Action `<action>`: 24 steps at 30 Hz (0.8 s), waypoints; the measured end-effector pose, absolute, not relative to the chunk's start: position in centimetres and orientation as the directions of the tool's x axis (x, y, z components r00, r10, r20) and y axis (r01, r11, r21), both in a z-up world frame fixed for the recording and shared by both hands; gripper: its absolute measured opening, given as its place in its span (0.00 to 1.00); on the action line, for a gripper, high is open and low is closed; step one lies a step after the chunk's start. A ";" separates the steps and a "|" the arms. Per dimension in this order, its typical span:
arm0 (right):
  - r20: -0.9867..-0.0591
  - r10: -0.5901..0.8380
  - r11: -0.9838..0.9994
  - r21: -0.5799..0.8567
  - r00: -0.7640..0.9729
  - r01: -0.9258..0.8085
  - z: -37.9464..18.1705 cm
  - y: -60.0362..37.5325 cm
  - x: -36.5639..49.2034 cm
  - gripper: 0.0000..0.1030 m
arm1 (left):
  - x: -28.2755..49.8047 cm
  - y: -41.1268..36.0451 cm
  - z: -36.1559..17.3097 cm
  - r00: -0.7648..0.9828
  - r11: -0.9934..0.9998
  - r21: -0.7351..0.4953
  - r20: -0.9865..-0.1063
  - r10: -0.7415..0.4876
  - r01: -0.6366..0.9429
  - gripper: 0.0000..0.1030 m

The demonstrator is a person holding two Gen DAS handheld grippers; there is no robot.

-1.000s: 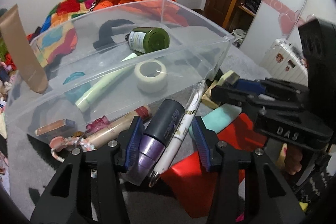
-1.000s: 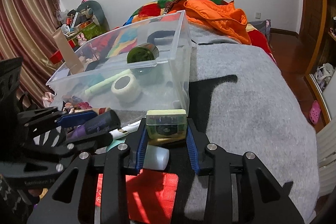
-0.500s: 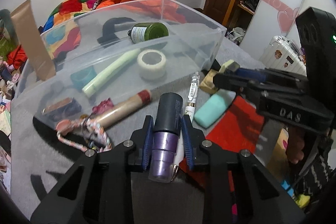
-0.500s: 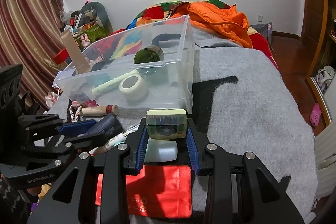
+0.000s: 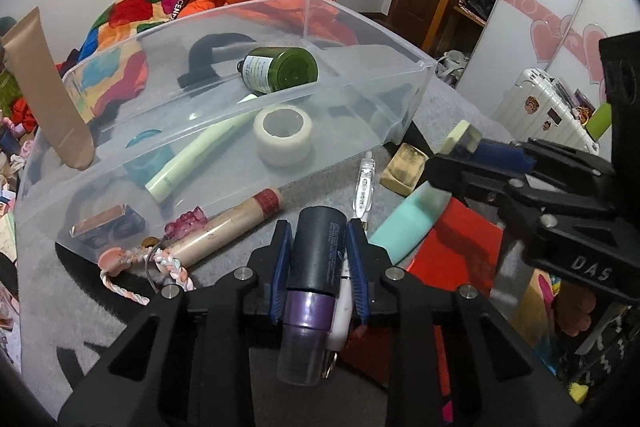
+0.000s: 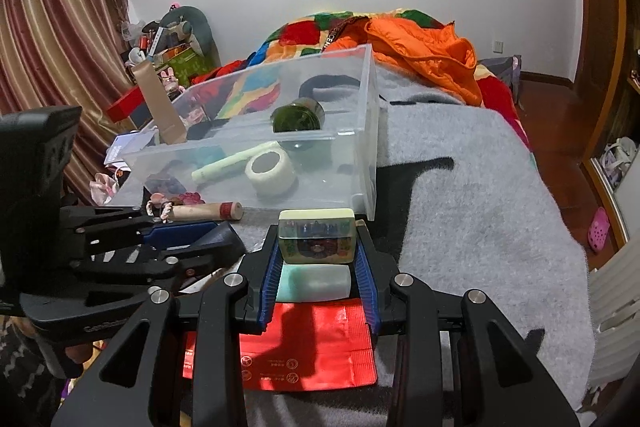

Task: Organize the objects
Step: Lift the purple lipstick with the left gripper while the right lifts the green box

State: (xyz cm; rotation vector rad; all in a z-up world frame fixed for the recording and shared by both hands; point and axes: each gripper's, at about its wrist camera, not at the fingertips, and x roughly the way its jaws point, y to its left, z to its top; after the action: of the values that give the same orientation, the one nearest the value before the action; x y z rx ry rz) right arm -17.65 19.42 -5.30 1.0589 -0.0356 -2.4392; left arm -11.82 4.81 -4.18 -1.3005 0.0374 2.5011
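Note:
My left gripper [image 5: 318,239] is shut on a dark tube with a purple cap [image 5: 316,259], held above the grey blanket in front of the clear plastic bin [image 5: 360,95]. My right gripper [image 6: 317,247] is shut on a small pale green box [image 6: 317,237], also lifted, near the bin's front right corner [image 6: 370,187]. In the bin lie a green bottle [image 5: 284,69], a white tape roll [image 5: 283,135], a light green tube [image 5: 196,159] and a black curved piece [image 5: 210,57]. The right gripper also shows in the left wrist view [image 5: 476,147], the left one in the right wrist view [image 6: 192,231].
On the blanket lie a beige tube with a red band [image 5: 228,225], a braided cord charm [image 5: 140,263], a pen [image 5: 364,183], a gold box [image 5: 404,167], a mint bottle [image 5: 408,215] and a red packet [image 6: 304,343]. A tan tube [image 5: 48,95] leans on the bin's left wall.
My left gripper closed on the dark tube and lifted it off the blanket. My right gripper rose slightly with the green box.

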 end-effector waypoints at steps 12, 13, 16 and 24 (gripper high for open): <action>-0.643 -0.465 -0.870 0.204 -0.608 0.449 -3.2 18.3 -16.8 0.30 | -8.9 2.4 0.1 -0.663 -0.971 -0.118 -0.713 0.228 -0.207 0.25; -0.640 -0.467 -0.869 0.202 -0.611 0.452 -3.0 18.2 -16.7 0.30 | -8.8 2.2 0.5 -0.673 -0.972 -0.124 -0.704 0.227 -0.198 0.25; -0.627 -0.476 -0.864 0.204 -0.617 0.460 -2.3 17.9 -16.7 0.30 | -8.2 1.6 1.8 -0.702 -0.974 -0.138 -0.675 0.227 -0.182 0.24; -0.601 -0.477 -0.863 0.181 -0.642 0.472 -0.5 17.3 -17.0 0.30 | -7.3 0.7 4.3 -0.757 -0.974 -0.152 -0.613 0.225 -0.167 0.24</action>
State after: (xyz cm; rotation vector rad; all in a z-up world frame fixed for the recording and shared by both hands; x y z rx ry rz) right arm -17.02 17.32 -0.47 0.8998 -0.0096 -2.4518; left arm -7.30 0.73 4.34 -0.9794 -0.1295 2.7603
